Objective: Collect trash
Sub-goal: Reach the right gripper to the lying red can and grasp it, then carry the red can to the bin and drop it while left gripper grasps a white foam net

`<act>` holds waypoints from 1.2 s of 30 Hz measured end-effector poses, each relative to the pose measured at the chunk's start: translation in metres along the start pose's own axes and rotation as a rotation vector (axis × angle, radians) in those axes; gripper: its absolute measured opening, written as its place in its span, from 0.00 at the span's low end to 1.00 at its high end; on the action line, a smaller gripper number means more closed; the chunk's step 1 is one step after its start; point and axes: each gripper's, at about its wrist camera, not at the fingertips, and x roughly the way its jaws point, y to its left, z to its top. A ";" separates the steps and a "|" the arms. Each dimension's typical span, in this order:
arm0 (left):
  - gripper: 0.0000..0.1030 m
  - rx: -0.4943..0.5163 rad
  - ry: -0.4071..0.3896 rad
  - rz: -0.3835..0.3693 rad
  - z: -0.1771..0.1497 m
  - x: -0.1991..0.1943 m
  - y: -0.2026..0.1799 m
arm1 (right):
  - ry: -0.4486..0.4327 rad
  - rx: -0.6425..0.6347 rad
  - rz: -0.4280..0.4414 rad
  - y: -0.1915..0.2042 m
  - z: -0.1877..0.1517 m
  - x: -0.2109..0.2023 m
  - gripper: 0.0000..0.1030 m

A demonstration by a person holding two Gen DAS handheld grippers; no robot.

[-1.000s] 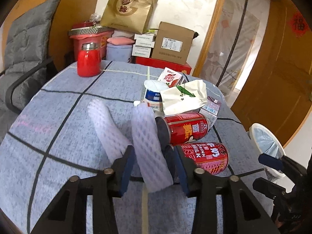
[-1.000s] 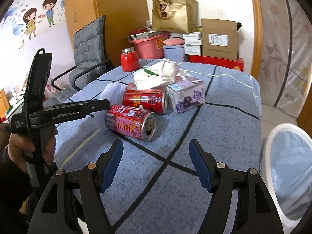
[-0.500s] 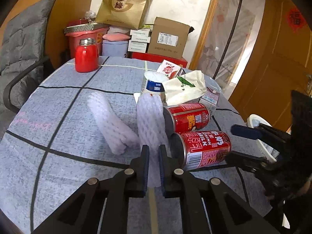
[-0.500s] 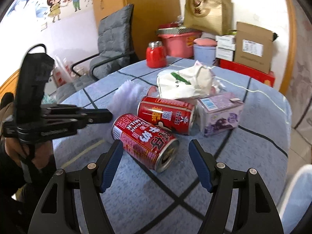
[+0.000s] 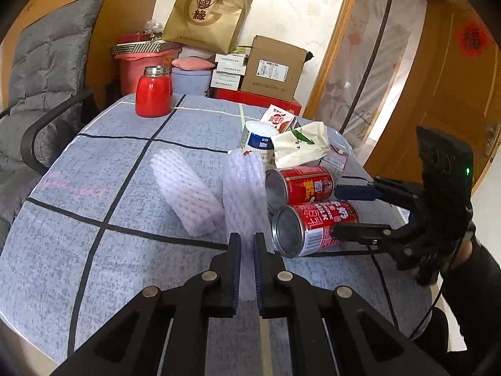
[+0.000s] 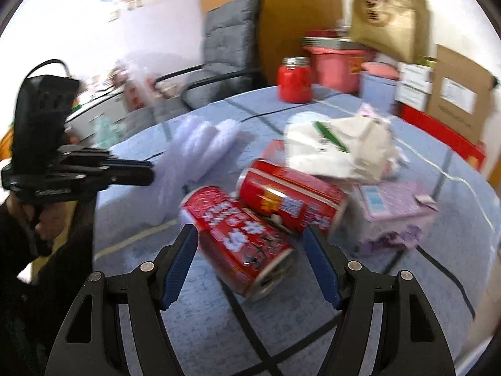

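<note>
My left gripper (image 5: 247, 242) is shut on the near end of a white foam net sleeve (image 5: 242, 197), which stands tilted on the table; from the right wrist the same gripper (image 6: 149, 173) shows side-on against that sleeve (image 6: 170, 185). A second foam sleeve (image 5: 184, 194) lies just left of it. Two red cans lie on their sides at the right, the near can (image 5: 313, 227) and the far can (image 5: 300, 185). My right gripper (image 6: 249, 233) is open, its fingers on either side of the near can (image 6: 238, 241) without pressing it. That view is blurred.
A paper cup (image 5: 260, 139), a crumpled white bag (image 5: 300, 147), a red carton (image 5: 280, 118) and a purple carton (image 6: 397, 210) crowd behind the cans. A red jar (image 5: 153, 94) stands at the far side of the blue-grey table (image 5: 94, 163). A grey chair (image 5: 40, 72) stands left, with boxes and bags behind.
The left gripper's jaws closed on the foam sleeve. The right gripper swung in from the table's right edge and now straddles the near can.
</note>
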 end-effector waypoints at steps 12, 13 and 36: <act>0.08 -0.012 0.014 0.003 -0.010 -0.004 0.000 | 0.088 -0.043 0.029 0.022 -0.005 0.015 0.68; 0.08 -0.014 0.016 0.004 -0.011 -0.004 0.000 | 0.085 -0.018 0.028 0.023 -0.005 0.018 0.68; 0.07 0.032 0.031 -0.087 -0.020 -0.002 -0.051 | -0.093 0.400 -0.251 0.035 -0.071 -0.081 0.55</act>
